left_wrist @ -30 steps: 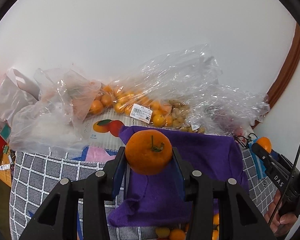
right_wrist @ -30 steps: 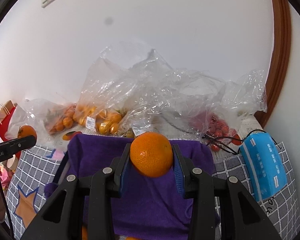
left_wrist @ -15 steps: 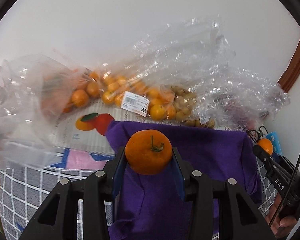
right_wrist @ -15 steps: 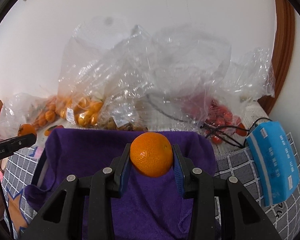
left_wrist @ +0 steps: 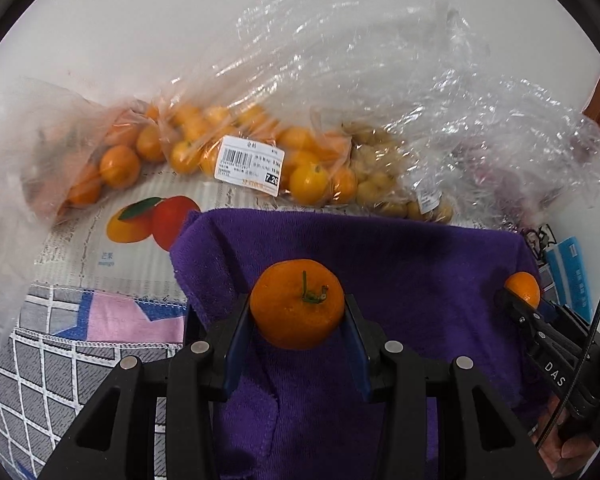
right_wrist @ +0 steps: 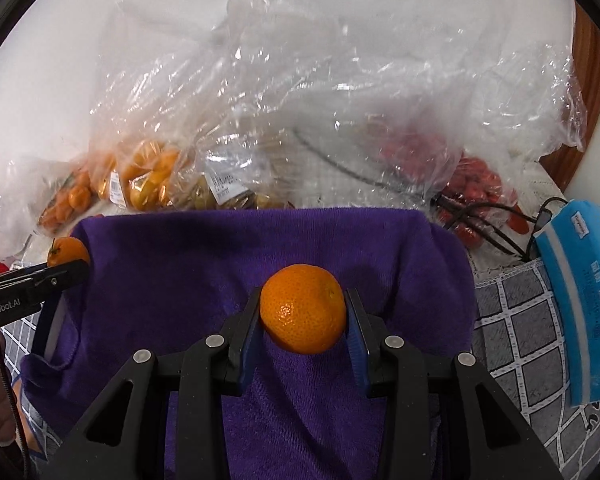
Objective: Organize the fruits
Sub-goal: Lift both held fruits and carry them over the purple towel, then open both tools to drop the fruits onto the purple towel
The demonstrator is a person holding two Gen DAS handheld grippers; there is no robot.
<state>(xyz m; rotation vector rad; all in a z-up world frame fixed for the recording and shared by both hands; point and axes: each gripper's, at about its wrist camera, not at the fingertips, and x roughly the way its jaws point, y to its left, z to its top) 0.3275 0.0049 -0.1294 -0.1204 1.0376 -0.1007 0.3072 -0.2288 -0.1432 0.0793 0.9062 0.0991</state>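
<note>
Both hands are coming down together now, and the purple towel (left_wrist: 380, 264) fills far more of each view than it did a second ago, while the wall at the top of the frame shrinks away. The left gripper (left_wrist: 298, 334) has its fingers closed snug on a stemmed mandarin (left_wrist: 297, 309), dead centre in the left view; the right gripper (right_wrist: 302, 334) clamps a second mandarin (right_wrist: 303, 308) the same way, and neither grip has shifted. In the left view the right gripper peeks in at the right edge, fruit and all. The bags of oranges (left_wrist: 236, 156) sit across the upper middle, beyond the towel's far edge. My read: both fruits are heading for the towel, so the release looks close, though neither mandarin touches the cloth yet as far as I can tell.
</note>
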